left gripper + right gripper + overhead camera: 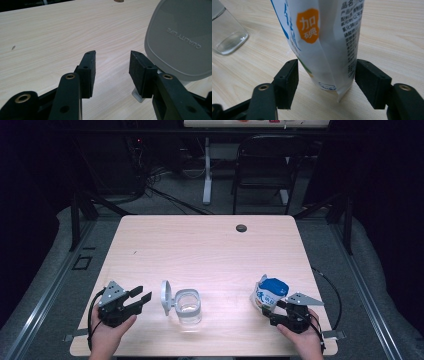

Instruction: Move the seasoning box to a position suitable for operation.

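Blue-and-white printed pouch [322, 42] stood between jaws, unpinched.
Right gripper [325, 75] was spread around it; left gripper [112, 65] was held spread beside grey plastic lid [182, 37].

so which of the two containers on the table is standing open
The clear jar near the left gripper: its grey lid is flipped up. The blue and white bag stands between the right gripper's jaws.

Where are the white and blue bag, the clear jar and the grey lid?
bag [268, 293], high view, its printed front.
jar [188, 306], high view, its clear wall.
lid [181, 37], left gripper view, its flat face.
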The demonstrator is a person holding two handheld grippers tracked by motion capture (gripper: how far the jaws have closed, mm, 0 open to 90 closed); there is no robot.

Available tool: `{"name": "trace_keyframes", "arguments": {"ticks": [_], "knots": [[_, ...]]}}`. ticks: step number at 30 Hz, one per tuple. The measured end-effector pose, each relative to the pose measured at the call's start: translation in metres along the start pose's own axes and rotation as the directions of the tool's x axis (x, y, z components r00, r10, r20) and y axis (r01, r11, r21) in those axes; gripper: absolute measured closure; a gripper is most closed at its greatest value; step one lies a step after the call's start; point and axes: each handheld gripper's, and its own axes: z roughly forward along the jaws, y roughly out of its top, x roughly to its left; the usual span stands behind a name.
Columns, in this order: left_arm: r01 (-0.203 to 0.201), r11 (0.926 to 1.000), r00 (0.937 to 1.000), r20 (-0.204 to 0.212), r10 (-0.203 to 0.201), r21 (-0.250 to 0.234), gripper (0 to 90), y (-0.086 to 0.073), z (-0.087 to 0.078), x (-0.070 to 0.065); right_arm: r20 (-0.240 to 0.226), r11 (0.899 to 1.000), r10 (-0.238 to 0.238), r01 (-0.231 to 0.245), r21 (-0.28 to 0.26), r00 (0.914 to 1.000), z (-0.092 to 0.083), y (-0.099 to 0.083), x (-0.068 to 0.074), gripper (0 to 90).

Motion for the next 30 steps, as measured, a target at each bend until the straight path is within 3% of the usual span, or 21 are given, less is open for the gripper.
{"name": "trace_keyframes", "arguments": {"ticks": [17,24,30], "knots": [[0.006,1.0,1.0,0.0,-0.006,-0.001,57.2,-0.001,0.002,0.001,0.009,0.999,-0.03,0.03,-0.032,0.9995,0.01,-0.002,0.001,31.0],[0.01,0.9999,0.9999,0.002,-0.01,-0.005,57.2,-0.002,0.002,0.001,0.023,0.999,-0.045,0.045,0.026,0.9987,0.018,-0.007,0.002,30.4],[0.011,0.9999,0.9999,0.004,-0.011,-0.004,57.2,-0.002,0.002,0.001,0.03,0.998,-0.063,0.062,0.017,0.9976,0.023,-0.009,0.003,30.4]]}}
